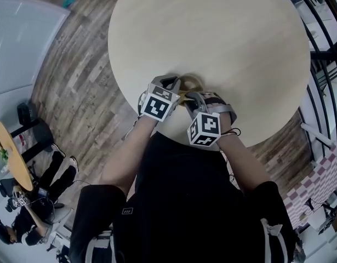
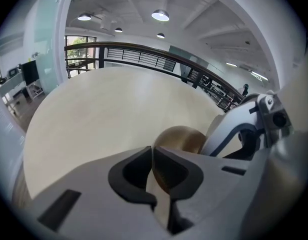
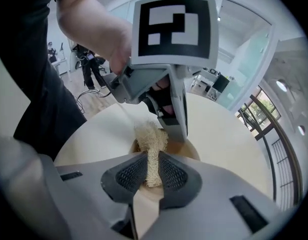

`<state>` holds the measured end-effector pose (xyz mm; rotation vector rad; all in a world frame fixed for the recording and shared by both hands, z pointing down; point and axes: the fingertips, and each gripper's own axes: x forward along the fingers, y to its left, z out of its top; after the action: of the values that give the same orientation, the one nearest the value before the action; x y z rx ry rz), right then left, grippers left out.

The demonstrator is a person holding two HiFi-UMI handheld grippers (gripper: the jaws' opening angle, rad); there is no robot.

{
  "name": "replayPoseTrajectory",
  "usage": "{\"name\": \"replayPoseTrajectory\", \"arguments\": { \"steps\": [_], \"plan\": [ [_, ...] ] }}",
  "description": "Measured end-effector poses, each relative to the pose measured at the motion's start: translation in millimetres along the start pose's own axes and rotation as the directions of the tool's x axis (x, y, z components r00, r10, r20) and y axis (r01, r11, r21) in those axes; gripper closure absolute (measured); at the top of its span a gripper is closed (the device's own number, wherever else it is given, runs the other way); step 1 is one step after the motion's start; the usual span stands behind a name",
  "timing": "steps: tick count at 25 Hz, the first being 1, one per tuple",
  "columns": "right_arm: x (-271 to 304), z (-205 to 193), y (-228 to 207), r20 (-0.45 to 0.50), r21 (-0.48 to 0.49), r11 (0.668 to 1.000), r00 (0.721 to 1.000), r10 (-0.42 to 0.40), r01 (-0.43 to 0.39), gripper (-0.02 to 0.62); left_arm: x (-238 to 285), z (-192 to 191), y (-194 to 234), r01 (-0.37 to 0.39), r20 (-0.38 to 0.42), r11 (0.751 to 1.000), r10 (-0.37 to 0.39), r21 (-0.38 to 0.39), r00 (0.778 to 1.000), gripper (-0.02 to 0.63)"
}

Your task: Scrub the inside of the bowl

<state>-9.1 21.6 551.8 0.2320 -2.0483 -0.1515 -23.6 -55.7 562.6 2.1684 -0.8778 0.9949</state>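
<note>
Brass-brown, round, smooth-walled bowl (image 1: 191, 83): lower centre of the head view, on the pale round wooden table (image 1: 212, 32), close to the table's lower edge and between the 2 grippers. Holding item 1, the left gripper (image 2: 152, 156): jaws drawn almost together, apparently pinching the bowl's thin rim. Holding item 2, the right gripper (image 3: 152, 170): jaws clamped on a straw-coloured fibrous scrub pad (image 3: 150, 143), whose free end sits at the bowl's mouth, centre of the right gripper view; contact with the inside cannot be told. Hazards, as judged: the narrow rim hold may slip under hard scrubbing, letting the bowl tip or skate towards the table edge. The limp pad may fold or pull out of the jaws. The 2 grippers, just beside each other, may knock together.
</note>
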Motion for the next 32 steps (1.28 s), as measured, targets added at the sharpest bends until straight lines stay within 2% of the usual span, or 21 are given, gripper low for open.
{"name": "replayPoseTrajectory", "arguments": {
  "steps": [5,9,11,13,14,15,17,19,21,24,26,27,32],
  "plan": [
    [11.4,-6.8,-9.6,-0.017,-0.011,1.000,1.000,-0.009,0.009,0.520,-2.9,-0.3,-2.1,-0.006,0.010,1.000,0.007,-0.020,1.000,0.586],
    [17.6,-7.9,-15.4,-0.015,-0.013,1.000,1.000,-0.020,0.020,0.520,-11.0,-12.2,-0.8,-0.024,0.026,0.996,0.026,-0.090,0.999,0.584],
    [19.8,-7.0,-16.6,-0.023,-0.030,0.999,0.999,-0.026,0.025,0.520,-15.8,-18.9,-0.6,-0.019,0.025,0.997,0.021,-0.079,0.999,0.581],
    [19.2,-6.0,-16.7,-0.028,-0.048,0.998,0.999,-0.031,0.030,0.520,-20.5,-18.6,2.0,-0.035,0.021,0.999,0.035,-0.007,0.999,0.543],
    [18.1,-6.1,-16.8,-0.028,-0.053,0.998,0.999,-0.032,0.031,0.520,-21.8,-14.5,3.9,-0.039,0.026,0.999,0.038,0.034,0.999,0.490],
    [16.7,-6.8,-16.8,-0.028,-0.057,0.998,0.999,-0.033,0.031,0.520,-22.0,-8.2,5.4,-0.036,0.031,0.997,0.033,0.074,0.999,0.463],
    [13.8,-8.9,-16.2,-0.029,-0.072,0.997,0.999,-0.035,0.032,0.520,-18.5,6.9,5.7,-0.009,0.031,0.987,0.004,0.159,1.000,0.453],
    [11.3,-10.3,-14.0,-0.031,-0.086,0.996,0.999,-0.033,0.030,0.520,-10.8,18.3,1.9,0.028,0.007,0.965,-0.031,0.260,1.000,0.453],
    [9.3,-11.3,-11.8,-0.030,-0.098,0.995,0.999,-0.026,0.023,0.520,0.2,23.1,-5.2,0.075,-0.033,0.932,-0.068,0.355,0.997,0.453],
    [8.4,-12.7,-8.8,-0.029,-0.112,0.994,1.000,-0.013,0.010,0.520,15.8,18.9,-12.4,0.138,-0.096,0.891,-0.107,0.433,0.990,0.464],
    [8.3,-13.7,-7.1,-0.028,-0.120,0.993,1.000,-0.011,0.008,0.520,19.6,13.7,-12.8,0.158,-0.117,0.889,-0.119,0.429,0.986,0.543],
    [7.8,-14.3,-6.6,-0.027,-0.124,0.992,1.000,-0.012,0.009,0.520,19.4,11.7,-13.1,0.165,-0.119,0.897,-0.127,0.410,0.985,0.559],
    [9.5,-15.2,-4.5,-0.024,-0.144,0.990,1.000,-0.009,0.005,0.520,11.1,-0.4,-12.8,0.170,-0.095,0.951,-0.150,0.260,0.984,0.577]
  ]
}}
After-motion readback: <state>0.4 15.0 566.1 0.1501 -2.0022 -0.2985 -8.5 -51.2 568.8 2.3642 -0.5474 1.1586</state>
